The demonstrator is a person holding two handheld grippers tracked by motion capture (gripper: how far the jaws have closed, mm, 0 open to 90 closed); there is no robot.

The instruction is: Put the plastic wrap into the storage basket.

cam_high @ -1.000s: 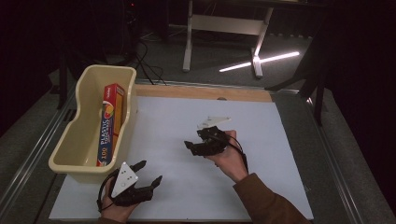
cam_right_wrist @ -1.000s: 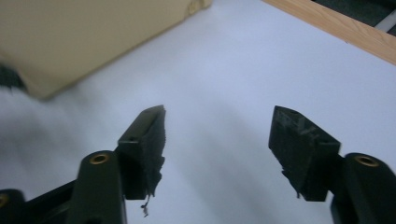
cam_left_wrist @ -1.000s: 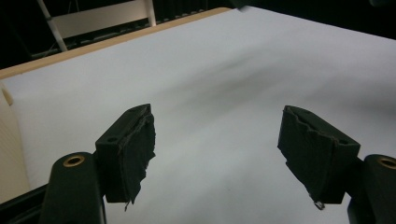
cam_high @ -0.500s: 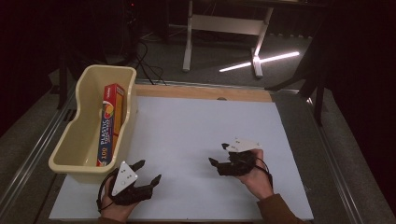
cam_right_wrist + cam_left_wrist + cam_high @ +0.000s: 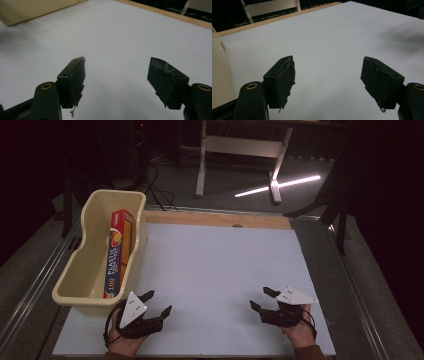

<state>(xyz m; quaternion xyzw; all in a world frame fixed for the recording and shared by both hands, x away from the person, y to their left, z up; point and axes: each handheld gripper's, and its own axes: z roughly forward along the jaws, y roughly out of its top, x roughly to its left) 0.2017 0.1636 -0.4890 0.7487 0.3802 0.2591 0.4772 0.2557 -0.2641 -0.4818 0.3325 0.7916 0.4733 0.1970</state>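
Bin [image 5: 219,75] cut off at left gripper view's edge; box [image 5: 117,252] small print unreadable; forearms cropped below.

Pale cream-yellow plastic for the tub [image 5: 80,265] at the left. Inside it, a red and orange box [image 5: 116,252] with white lettering, a blue band at its near end and an orange-yellow round mark near its far end. White, plain and unpatterned, across the table sheet [image 5: 220,270], edged by a light wood strip [image 5: 215,219] at the far side. Matte black on both the left gripper [image 5: 157,304] and right gripper [image 5: 260,299], each topped by a light grey plate; brass-coloured rings at the jaw bases in the gripper views.
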